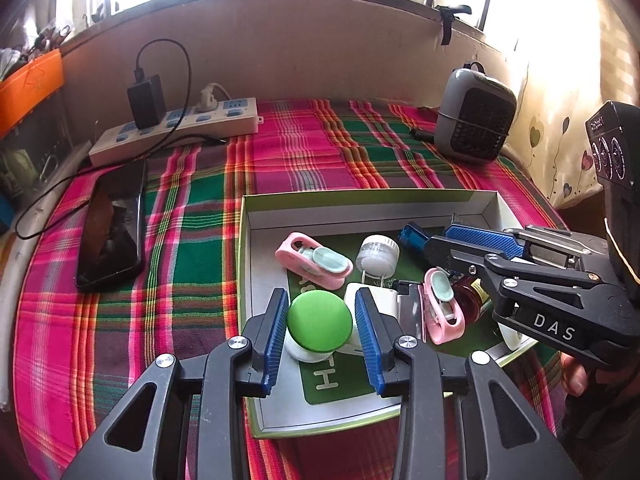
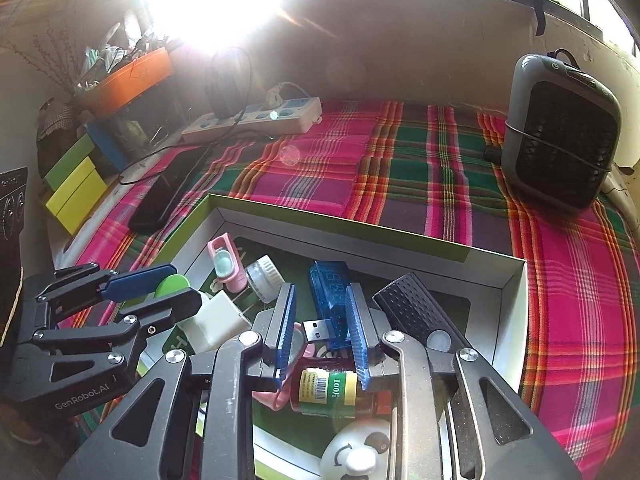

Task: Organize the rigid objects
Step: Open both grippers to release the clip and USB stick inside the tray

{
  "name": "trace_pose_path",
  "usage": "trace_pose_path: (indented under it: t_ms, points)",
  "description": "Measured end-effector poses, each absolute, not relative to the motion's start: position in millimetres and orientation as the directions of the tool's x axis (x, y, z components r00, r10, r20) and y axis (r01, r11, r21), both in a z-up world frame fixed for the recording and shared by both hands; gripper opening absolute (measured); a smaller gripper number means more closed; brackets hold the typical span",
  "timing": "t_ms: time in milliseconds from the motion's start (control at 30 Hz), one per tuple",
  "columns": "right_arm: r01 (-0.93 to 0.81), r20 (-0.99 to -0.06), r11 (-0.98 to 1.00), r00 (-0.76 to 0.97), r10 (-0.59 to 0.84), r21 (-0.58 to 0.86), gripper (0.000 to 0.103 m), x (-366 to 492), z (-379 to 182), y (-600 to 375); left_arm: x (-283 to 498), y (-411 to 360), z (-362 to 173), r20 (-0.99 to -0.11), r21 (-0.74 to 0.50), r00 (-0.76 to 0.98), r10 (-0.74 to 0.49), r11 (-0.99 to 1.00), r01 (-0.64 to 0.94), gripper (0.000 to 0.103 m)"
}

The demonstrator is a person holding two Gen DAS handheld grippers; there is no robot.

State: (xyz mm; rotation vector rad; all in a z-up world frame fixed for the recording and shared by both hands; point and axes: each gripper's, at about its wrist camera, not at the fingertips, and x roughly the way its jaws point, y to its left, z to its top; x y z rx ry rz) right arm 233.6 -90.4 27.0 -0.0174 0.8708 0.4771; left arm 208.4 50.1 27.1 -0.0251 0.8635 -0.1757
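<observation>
A white-walled box [image 1: 360,194] on the plaid cloth holds the small items. My left gripper [image 1: 321,296] stands open over its near left part, and a green-capped white piece [image 1: 318,326] sits between the pads with a thin gap on each side. My right gripper [image 2: 320,288] hangs open over the box's right half. A blue see-through USB stick [image 2: 328,304] lies between its fingers, close to the right pad and apart from the left one. Around them lie a pink clip [image 1: 312,260], a white round cap [image 1: 378,254], a white charger [image 2: 216,320] and a brown bottle [image 2: 328,390].
A black phone [image 1: 112,236] lies left of the box, and a power strip [image 1: 176,128] with a black adapter runs behind it. A grey desk fan [image 1: 472,120] stands at the back right. An orange tray [image 1: 28,88] sits off the table's left.
</observation>
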Motion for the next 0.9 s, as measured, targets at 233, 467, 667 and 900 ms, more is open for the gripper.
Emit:
trace_pose_path:
  t_ms: [233,467,667,900]
  points:
    - [-0.404,-0.720,0.902,0.579,0.382,0.154,0.029,216.2,37.0,-89.8,191.2,42.1,35.2,-0.749,-0.074,0.647,-0.147,0.988,0.139,0.034]
    - [-0.378,-0.711,0.917,0.610,0.349,0.126,0.045,196.0,43.4,-90.9,170.5,32.6,41.4,-0.736,-0.057,0.664,-0.135,0.989,0.138,0.034]
    - [-0.356,-0.708,0.929,0.629,0.321,0.105,0.046,175.4,45.7,-93.0,152.8,30.0,46.5,-0.727,-0.047,0.678,-0.112,0.992,0.113,0.034]
    - [-0.310,-0.700,0.947,0.659,0.276,0.081,0.046,151.3,50.1,-100.8,132.2,28.0,47.1,-0.723,-0.027,0.686,-0.078,0.996,0.085,0.034]
